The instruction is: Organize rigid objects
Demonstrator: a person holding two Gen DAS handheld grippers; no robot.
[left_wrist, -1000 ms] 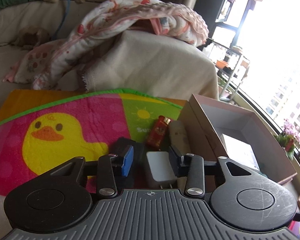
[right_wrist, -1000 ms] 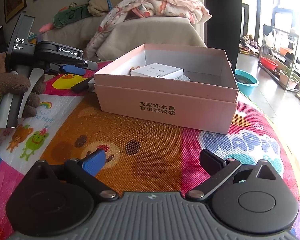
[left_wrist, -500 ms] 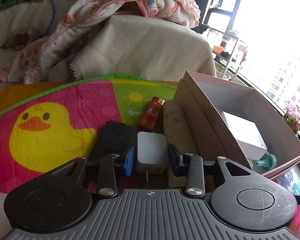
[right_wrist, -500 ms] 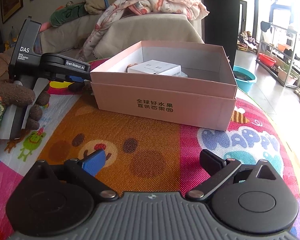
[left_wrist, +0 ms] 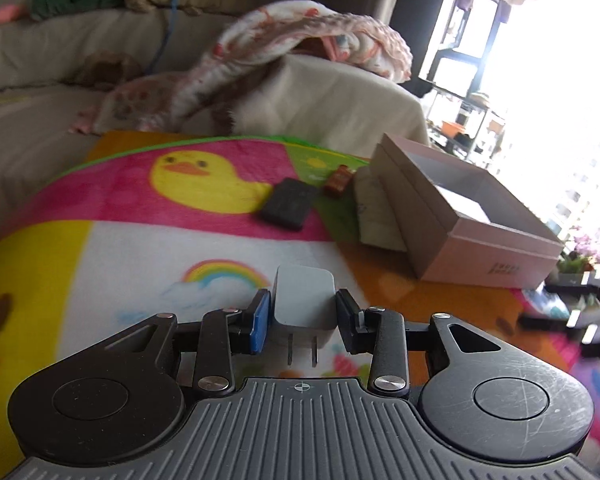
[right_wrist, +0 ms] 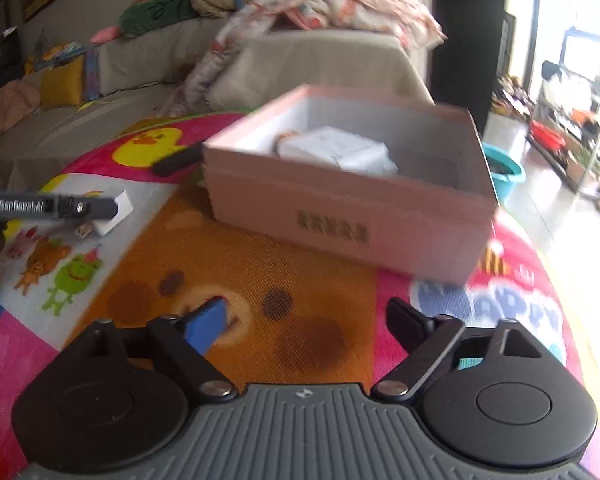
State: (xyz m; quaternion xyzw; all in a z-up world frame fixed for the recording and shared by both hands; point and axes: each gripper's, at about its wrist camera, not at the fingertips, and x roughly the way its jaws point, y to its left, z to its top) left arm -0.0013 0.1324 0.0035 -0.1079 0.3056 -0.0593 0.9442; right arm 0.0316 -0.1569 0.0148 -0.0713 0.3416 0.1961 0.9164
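My left gripper (left_wrist: 302,312) is shut on a white charger plug (left_wrist: 304,298), its prongs pointing back at the camera, lifted above the rainbow patch of the play mat. The right wrist view shows the same charger (right_wrist: 120,214) at the tip of the left gripper (right_wrist: 108,208). The pink cardboard box (left_wrist: 488,240) stands open to the right, with a white carton (right_wrist: 336,150) inside. My right gripper (right_wrist: 308,320) hovers over the mat in front of the box (right_wrist: 340,220); its jaws are closing with nothing between them.
A black flat case (left_wrist: 288,204), a red lighter-like item (left_wrist: 338,180) and a beige tube (left_wrist: 370,216) lie on the mat beside the box's left wall. A sofa with a blanket (left_wrist: 300,40) stands behind the mat. A teal basin (right_wrist: 504,172) sits on the floor.
The left gripper took hold of the white charger and drew it back from beside the box to over the rainbow patch. The right gripper's jaws narrowed a little.
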